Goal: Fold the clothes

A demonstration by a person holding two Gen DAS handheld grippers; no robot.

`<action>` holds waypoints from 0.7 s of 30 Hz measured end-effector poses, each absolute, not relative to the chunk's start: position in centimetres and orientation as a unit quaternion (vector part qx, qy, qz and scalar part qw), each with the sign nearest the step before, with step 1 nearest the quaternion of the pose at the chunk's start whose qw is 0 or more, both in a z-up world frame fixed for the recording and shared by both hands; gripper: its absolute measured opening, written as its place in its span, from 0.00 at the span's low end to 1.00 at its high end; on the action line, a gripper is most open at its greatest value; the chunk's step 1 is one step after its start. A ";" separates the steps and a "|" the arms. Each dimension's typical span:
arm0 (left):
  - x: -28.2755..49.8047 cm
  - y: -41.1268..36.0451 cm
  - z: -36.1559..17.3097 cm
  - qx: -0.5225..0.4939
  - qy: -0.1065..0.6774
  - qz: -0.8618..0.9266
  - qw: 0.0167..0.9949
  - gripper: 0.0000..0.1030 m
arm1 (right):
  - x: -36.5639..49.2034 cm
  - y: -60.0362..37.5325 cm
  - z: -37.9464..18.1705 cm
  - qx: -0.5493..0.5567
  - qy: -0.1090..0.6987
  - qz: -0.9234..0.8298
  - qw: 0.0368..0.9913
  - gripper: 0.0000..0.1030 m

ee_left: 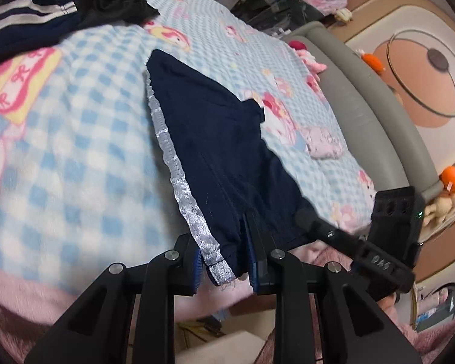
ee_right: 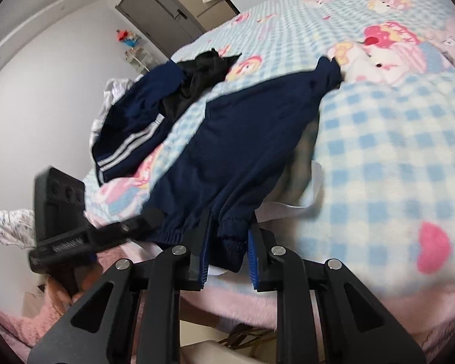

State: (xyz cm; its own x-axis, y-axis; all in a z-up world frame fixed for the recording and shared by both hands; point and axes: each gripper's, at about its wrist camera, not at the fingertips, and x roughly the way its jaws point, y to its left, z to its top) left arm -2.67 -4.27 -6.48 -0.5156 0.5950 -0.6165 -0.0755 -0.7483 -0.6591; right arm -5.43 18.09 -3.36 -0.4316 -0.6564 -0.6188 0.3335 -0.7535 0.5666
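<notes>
Navy shorts (ee_left: 224, 151) lie spread on the bed (ee_left: 75, 139) near its front edge, far end reaching toward the middle. Left gripper (ee_left: 227, 261) pinches the near corner where the shiny silver side stripe (ee_left: 179, 179) ends; blue pads sit against the cloth on both sides. Right gripper (ee_right: 227, 254) pinches the gathered elastic hem (ee_right: 179, 236) of the other near corner, fingers closed onto the fabric. Two-corner hold likely keeps the edge taut so the piece can be lifted and folded over in one go. Fabric looks thin, smooth knit, drapes limp, with a stitched seam down the middle. White strip (ee_right: 288, 209), probably a drawstring or label, pokes out beside the right grip. Bed cover is soft fleece, blue-white check with pink cartoon prints; pink fuzzy blanket (ee_right: 333, 300) hangs over the front edge. Unfolded pile (ee_right: 136, 127) at the bed's left edge: navy piece with white stripes, black garment crumpled on it. Fold not yet made.
</notes>
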 end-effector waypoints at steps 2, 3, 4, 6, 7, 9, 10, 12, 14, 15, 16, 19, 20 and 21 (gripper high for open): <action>-2.2 -4.2 -6.6 -0.452 -0.293 0.816 0.209 0.24 | -4.2 18.6 -3.3 0.443 -0.179 -0.827 0.296 0.19; -2.0 -4.1 -6.7 -0.454 -0.290 0.816 0.208 0.24 | -3.7 18.7 -3.5 0.447 -0.178 -0.826 0.294 0.19; -1.8 -3.9 -6.7 -0.457 -0.286 0.817 0.207 0.24 | -3.4 19.0 -3.7 0.454 -0.178 -0.824 0.290 0.19; -1.3 -4.1 -6.6 -0.454 -0.287 0.818 0.205 0.24 | -2.8 19.5 -4.3 0.465 -0.181 -0.819 0.283 0.19; -1.0 -4.1 -6.4 -0.450 -0.287 0.822 0.201 0.24 | -2.7 19.7 -4.3 0.468 -0.186 -0.816 0.283 0.19; -0.4 -4.2 -5.9 -0.440 -0.284 0.829 0.198 0.23 | -2.6 20.0 -4.0 0.462 -0.190 -0.819 0.282 0.19; -0.1 -4.4 -5.7 -0.436 -0.284 0.829 0.202 0.23 | -2.5 20.2 -3.7 0.456 -0.190 -0.823 0.282 0.19; 0.3 -4.3 -5.6 -0.435 -0.277 0.831 0.206 0.23 | -2.1 20.4 -3.2 0.447 -0.178 -0.831 0.277 0.19; 0.3 -4.1 -6.1 -0.443 -0.268 0.831 0.202 0.23 | -1.7 20.2 -2.9 0.442 -0.164 -0.838 0.275 0.19; 0.2 -4.0 -6.4 -0.448 -0.268 0.829 0.200 0.22 | -1.8 20.1 -3.0 0.444 -0.161 -0.838 0.274 0.19; -0.1 -4.0 -6.7 -0.452 -0.274 0.825 0.201 0.22 | -1.9 20.1 -3.2 0.447 -0.159 -0.837 0.272 0.19; -0.4 -3.8 -7.1 -0.457 -0.280 0.819 0.203 0.22 | -2.4 20.0 -3.7 0.455 -0.153 -0.835 0.270 0.19; -0.4 -3.7 -7.0 -0.456 -0.277 0.821 0.204 0.22 | -2.4 20.0 -3.7 0.455 -0.153 -0.833 0.273 0.19; -0.4 -3.5 -6.9 -0.455 -0.275 0.822 0.205 0.22 | -2.4 19.9 -3.6 0.456 -0.152 -0.832 0.277 0.19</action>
State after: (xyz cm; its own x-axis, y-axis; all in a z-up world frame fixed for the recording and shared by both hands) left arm -0.45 -3.54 -6.94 -0.5021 0.5875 -0.6346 -0.0870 -0.7644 -0.6388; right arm -2.45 19.88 -3.61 -0.4313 -0.5998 -0.6739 0.3224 -0.8001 0.5058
